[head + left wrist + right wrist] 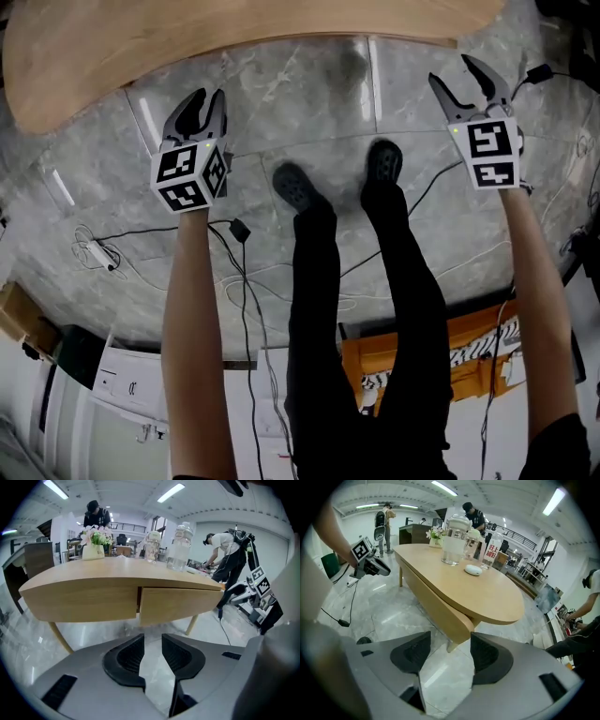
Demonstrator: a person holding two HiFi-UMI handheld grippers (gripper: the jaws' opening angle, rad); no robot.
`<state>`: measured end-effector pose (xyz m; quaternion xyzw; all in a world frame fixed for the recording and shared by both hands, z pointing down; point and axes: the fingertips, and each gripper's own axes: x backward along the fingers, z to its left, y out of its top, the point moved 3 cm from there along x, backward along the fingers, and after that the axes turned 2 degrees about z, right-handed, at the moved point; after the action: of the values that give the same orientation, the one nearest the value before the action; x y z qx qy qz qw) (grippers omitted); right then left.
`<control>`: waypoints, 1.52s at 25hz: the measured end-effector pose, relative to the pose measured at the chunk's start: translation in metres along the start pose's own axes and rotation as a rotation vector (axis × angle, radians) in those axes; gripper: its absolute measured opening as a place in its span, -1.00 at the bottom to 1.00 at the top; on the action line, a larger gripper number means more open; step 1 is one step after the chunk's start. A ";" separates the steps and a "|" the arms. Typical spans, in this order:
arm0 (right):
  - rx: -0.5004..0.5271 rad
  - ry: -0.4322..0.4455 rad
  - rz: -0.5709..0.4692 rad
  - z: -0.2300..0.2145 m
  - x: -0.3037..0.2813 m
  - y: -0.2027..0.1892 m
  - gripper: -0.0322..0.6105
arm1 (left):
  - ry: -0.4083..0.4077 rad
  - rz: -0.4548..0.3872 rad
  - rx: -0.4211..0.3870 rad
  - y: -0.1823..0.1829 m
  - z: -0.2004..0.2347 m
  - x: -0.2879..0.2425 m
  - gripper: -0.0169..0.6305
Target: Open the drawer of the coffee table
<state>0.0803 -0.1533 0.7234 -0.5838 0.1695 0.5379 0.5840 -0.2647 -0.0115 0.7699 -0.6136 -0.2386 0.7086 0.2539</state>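
Observation:
The light wooden coffee table (234,37) runs along the top of the head view, above both grippers. In the left gripper view its curved front shows two drawer fronts, one on the left (84,603) and one on the right (180,604), with a thin seam between them. My left gripper (153,639) hangs low before that seam, a narrow gap between its jaws and nothing in it. My right gripper (450,637) is open wide and empty, pointing at the table's end (454,620) from the side. Neither gripper touches the table.
Glass jars (452,545), a bottle (490,552), a white lid (472,570) and a flower pot (93,545) stand on the tabletop. Cables (239,272) trail over the marble floor by my shoes (298,187). Other people work in the background (225,550).

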 end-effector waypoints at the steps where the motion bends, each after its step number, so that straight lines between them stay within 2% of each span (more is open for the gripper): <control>1: -0.005 -0.004 0.010 -0.001 -0.004 0.001 -0.18 | -0.009 0.005 -0.007 0.000 0.003 -0.002 -0.56; 7: -0.043 -0.020 0.053 -0.017 -0.022 0.002 -0.12 | -0.052 0.026 -0.089 0.010 0.015 -0.022 -0.20; 13: 0.016 0.016 0.052 -0.018 -0.038 0.005 -0.11 | -0.101 0.028 -0.169 0.033 0.011 -0.044 0.05; 19: 0.077 0.006 0.073 -0.018 -0.048 0.008 -0.11 | -0.099 0.018 -0.162 0.046 0.006 -0.052 0.09; 22: 0.069 0.011 0.072 -0.017 -0.054 0.008 -0.11 | -0.115 0.015 -0.153 0.050 -0.002 -0.056 0.09; 24: 0.062 0.008 0.067 -0.016 -0.058 0.008 -0.11 | -0.116 0.005 -0.116 0.052 -0.003 -0.058 0.11; 27: 0.066 -0.029 0.051 -0.020 -0.057 0.008 -0.12 | -0.094 -0.007 -0.066 0.053 -0.002 -0.057 0.04; 30: 0.074 -0.062 0.041 -0.024 -0.054 0.010 -0.20 | -0.069 -0.002 -0.075 0.057 -0.005 -0.056 0.06; 38: 0.059 -0.071 0.062 -0.024 -0.050 0.008 -0.20 | -0.020 0.038 -0.072 0.057 -0.011 -0.054 0.06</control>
<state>0.0661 -0.1981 0.7549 -0.5414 0.1825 0.5709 0.5896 -0.2516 -0.0892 0.7720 -0.6197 -0.2545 0.7104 0.2157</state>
